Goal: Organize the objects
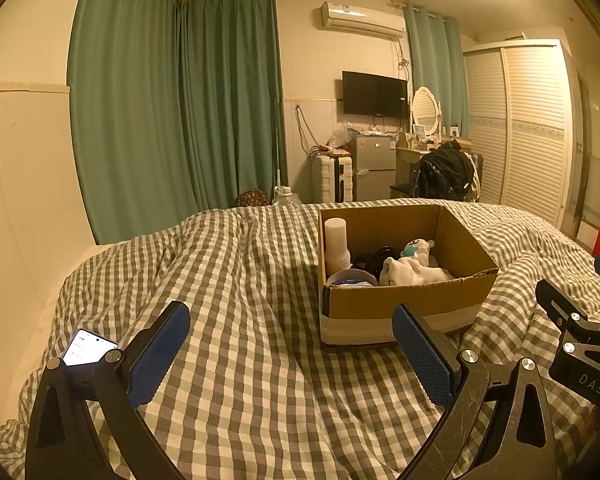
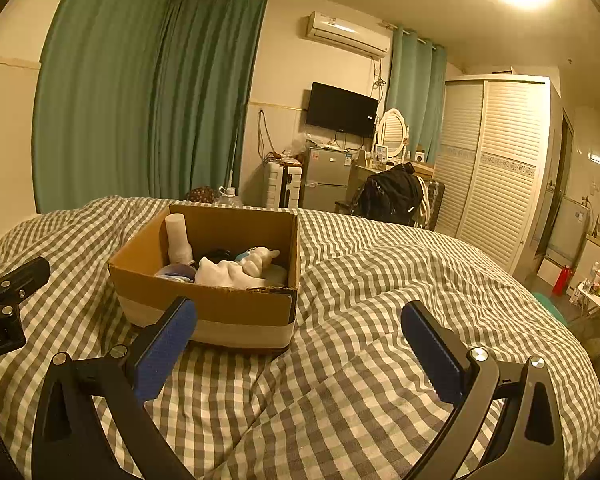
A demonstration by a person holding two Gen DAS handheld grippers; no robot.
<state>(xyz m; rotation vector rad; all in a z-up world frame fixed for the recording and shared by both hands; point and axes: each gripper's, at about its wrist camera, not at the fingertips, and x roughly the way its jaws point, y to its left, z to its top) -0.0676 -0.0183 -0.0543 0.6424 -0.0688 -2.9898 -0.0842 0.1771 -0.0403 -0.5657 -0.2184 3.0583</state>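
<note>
While both grippers hang above the bed, their fingers stand wide apart and hold nothing. The left gripper (image 1: 291,350) has only the checked quilt (image 1: 240,360) between its blue pads (image 1: 160,356); past its right finger, just beyond the tip, sits the box (image 1: 404,300), open at the top. Inside it, a white bottle (image 1: 336,246) stands upright in the corner nearest that view's left, with white cloth (image 1: 414,270), a small plush (image 1: 416,247), a dark cable (image 1: 374,258) and a bluish round lid (image 1: 352,278) lying around it. Beside the left finger, on its outer side, a phone (image 1: 88,347) shows a lit screen. The right gripper (image 2: 299,344) also spans bare quilt; the box (image 2: 220,300) lies just beyond its left finger (image 2: 166,352), and the other gripper's black body shows at that view's left edge. Further out are green curtains (image 1: 172,112), a television (image 1: 374,94) and a wardrobe (image 1: 520,128).
</note>
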